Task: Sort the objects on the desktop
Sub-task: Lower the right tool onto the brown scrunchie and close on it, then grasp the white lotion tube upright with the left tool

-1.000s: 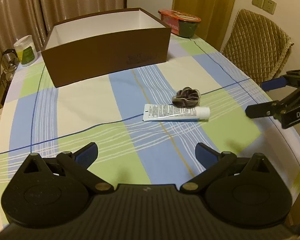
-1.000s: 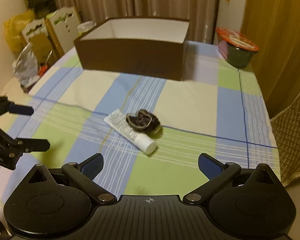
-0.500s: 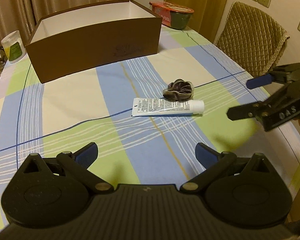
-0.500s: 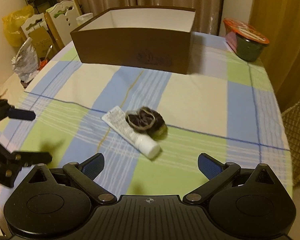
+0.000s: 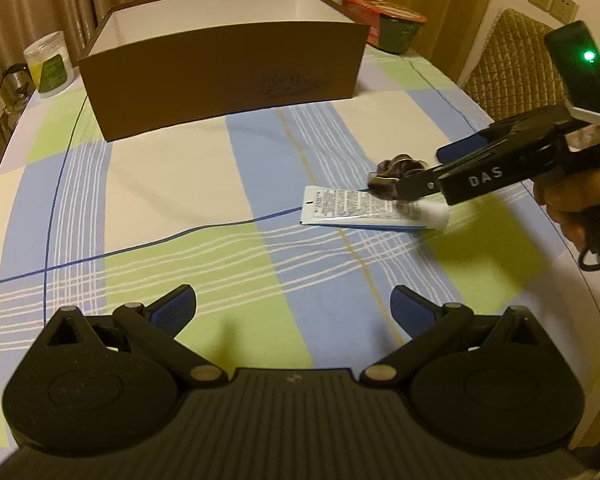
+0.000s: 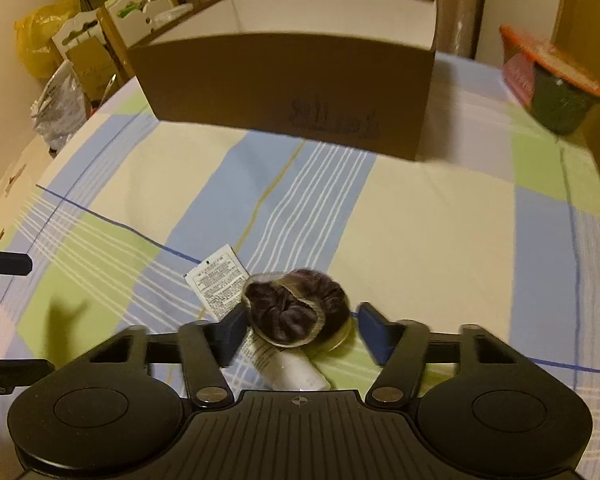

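Note:
A dark brown scrunchie (image 6: 296,312) lies on the checked tablecloth, partly over a white tube (image 6: 220,284) with a white cap. My right gripper (image 6: 300,328) is down at the cloth with the scrunchie between its jaws, which are closing. The left pad is at the scrunchie's edge, and a small gap shows at the right pad. From the left wrist view, the right gripper (image 5: 404,172) reaches in from the right over the scrunchie (image 5: 396,168) and tube (image 5: 348,206). My left gripper (image 5: 294,308) hovers open over bare cloth, nearer the table's front.
A brown open box (image 5: 220,76) with a white inside stands at the back of the table. An instant noodle bowl (image 5: 396,28) sits at its right, a white jar (image 5: 50,64) at its left. A quilted chair (image 5: 512,68) stands beyond the right edge.
The right gripper moved in from the right and down onto the scrunchie, and its jaws narrowed around it. The left gripper drifted slightly forward and lower, still open.

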A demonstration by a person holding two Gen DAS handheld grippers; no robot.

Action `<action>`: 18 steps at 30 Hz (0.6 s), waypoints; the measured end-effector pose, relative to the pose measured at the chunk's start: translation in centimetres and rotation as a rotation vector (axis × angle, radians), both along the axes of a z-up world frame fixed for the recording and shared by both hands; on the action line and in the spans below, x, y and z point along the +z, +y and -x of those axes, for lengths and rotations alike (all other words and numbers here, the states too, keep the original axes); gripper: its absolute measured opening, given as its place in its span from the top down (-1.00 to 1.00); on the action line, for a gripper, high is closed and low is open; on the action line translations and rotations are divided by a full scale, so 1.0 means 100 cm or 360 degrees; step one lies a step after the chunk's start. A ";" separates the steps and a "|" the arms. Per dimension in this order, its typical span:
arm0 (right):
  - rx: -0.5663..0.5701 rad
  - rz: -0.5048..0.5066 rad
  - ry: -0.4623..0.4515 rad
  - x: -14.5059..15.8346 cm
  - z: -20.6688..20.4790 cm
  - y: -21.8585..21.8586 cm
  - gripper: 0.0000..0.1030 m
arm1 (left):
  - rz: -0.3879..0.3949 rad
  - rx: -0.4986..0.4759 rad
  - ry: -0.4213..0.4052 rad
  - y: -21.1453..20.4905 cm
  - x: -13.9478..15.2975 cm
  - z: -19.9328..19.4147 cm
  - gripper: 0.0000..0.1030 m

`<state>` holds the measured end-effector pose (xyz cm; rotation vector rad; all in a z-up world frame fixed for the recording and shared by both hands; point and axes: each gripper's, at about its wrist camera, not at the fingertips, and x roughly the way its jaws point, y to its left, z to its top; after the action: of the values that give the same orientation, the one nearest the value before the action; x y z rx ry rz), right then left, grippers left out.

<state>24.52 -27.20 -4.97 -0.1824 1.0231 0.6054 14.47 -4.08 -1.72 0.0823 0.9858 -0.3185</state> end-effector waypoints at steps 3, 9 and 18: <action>0.0009 -0.0011 0.0043 -0.007 -0.005 0.000 -0.13 | 0.0007 0.0013 0.0011 0.001 -0.002 -0.004 -0.98; -0.0011 -0.0073 0.0049 -0.006 -0.008 -0.005 0.49 | 0.0002 -0.0008 0.0020 -0.006 -0.006 -0.014 -0.97; -0.0127 -0.0117 -0.0054 0.020 0.000 -0.032 0.63 | -0.0023 -0.0195 -0.0054 -0.032 -0.009 -0.031 -0.97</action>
<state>24.52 -30.42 -2.96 -0.0863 0.9694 0.5647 17.55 -7.28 -2.62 0.1611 0.9516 -0.4213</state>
